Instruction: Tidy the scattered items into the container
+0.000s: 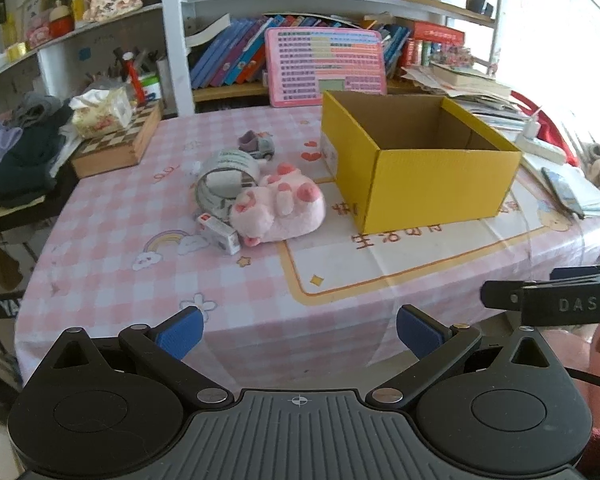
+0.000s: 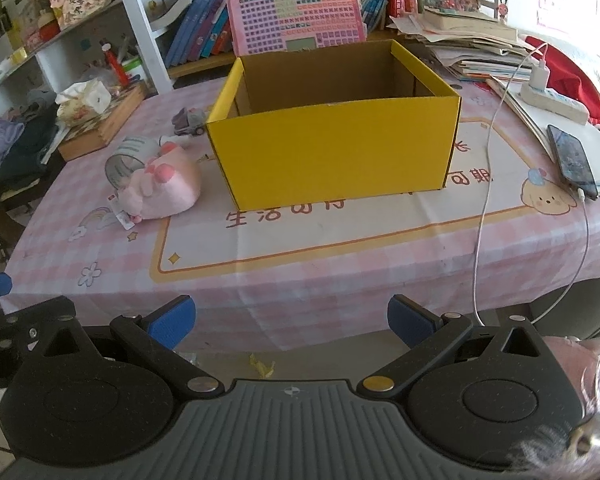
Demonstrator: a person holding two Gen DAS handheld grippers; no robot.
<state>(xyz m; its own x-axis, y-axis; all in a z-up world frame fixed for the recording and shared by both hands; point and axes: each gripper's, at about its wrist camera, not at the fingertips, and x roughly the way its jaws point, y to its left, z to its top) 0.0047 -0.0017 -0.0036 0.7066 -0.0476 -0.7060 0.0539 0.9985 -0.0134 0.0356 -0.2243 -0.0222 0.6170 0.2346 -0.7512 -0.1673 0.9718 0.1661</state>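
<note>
An open yellow cardboard box (image 1: pixel 432 184) (image 2: pixel 332 152) stands on the pink checked tablecloth; what I see of its inside holds nothing. Left of it lie a pink plush pig (image 1: pixel 280 204) (image 2: pixel 164 188), a roll of tape (image 1: pixel 224 180) (image 2: pixel 126 162), a small white carton (image 1: pixel 220 234) (image 2: pixel 122 212) and a small toy car (image 1: pixel 258 146) (image 2: pixel 190 120). My left gripper (image 1: pixel 300 332) is open and empty, back at the table's near edge. My right gripper (image 2: pixel 292 320) is open and empty, also at the near edge, facing the box.
A phone (image 2: pixel 572 160) on a white cable (image 2: pixel 484 200) and a power strip (image 2: pixel 556 100) lie right of the box. A chessboard box with tissues (image 1: pixel 116 136) and clothes (image 1: pixel 24 152) sit at the left. Bookshelves and a pink board (image 1: pixel 324 64) stand behind.
</note>
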